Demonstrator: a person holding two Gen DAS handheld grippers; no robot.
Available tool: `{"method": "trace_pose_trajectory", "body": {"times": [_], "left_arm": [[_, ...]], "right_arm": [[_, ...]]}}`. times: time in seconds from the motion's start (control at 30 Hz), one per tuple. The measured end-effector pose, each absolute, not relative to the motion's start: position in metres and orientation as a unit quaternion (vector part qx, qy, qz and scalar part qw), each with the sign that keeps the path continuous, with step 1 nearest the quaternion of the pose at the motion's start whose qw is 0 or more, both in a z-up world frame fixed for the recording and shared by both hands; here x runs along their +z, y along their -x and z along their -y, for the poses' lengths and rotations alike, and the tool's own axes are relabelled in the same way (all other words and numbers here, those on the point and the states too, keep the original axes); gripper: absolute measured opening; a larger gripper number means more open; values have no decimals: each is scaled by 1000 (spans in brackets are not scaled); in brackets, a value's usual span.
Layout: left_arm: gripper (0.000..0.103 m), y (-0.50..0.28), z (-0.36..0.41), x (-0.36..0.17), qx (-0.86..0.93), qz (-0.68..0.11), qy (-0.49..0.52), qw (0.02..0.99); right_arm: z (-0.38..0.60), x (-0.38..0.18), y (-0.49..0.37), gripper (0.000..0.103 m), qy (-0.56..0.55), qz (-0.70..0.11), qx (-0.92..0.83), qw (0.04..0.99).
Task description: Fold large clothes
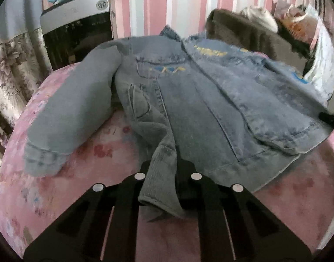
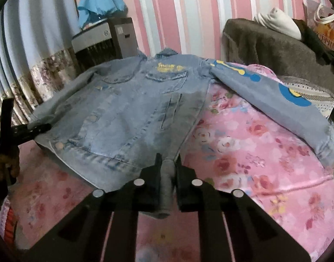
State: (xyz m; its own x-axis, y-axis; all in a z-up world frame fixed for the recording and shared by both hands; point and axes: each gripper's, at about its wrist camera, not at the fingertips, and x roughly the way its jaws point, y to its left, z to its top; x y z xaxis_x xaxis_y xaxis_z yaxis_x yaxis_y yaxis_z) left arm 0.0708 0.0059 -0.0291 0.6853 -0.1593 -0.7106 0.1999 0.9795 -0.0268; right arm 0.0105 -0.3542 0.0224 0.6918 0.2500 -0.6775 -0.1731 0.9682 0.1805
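A light blue denim jacket (image 1: 188, 100) with yellow and blue prints lies front up on a pink floral bedspread (image 1: 84, 174). My left gripper (image 1: 164, 170) is shut on the jacket's bottom hem at its left corner, which bunches between the fingers. My right gripper (image 2: 168, 166) is shut on the jacket's (image 2: 132, 109) bottom hem at the right corner. One sleeve (image 1: 68, 113) spreads out to the left. The other sleeve (image 2: 276, 100), with blue circles, spreads right. The left gripper also shows at the left edge of the right wrist view (image 2: 29, 128).
A brown sofa (image 2: 276, 45) with white clothes and a bag stands at the back right. A grey appliance (image 2: 101, 39) under a blue cloth stands by the striped wall. Floral curtains (image 2: 36, 76) hang at the left.
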Motion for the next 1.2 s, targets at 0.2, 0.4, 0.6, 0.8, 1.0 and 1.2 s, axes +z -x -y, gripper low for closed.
{"method": "trace_pose_trajectory", "body": {"times": [0.2,0.4,0.6,0.8,1.0,1.2], "left_arm": [[10,-28,-2,-7,-102,-368,-27,924],[74,-37,-15,-19,-72,-377,-25,923],[90,-51,-22,-1,-52,-335,-31,940],[95,-84,-21,7,-60,-327,-19,943],[97,-120,-13,3,-75,-337,-14,939],[98,-142,-10,5,-81,-342,-14,936]], "right_arm": [[362,41,23,14,-56,-363,122,922],[410,40,22,77,-79,-327,48,941],[478,41,-11,77,-17,-334,-101,937],[497,17,-58,77,28,-387,-119,914],[498,-13,-95,62,87,-427,-158,886],[523,-9,-124,10,53,-416,-205,884]]}}
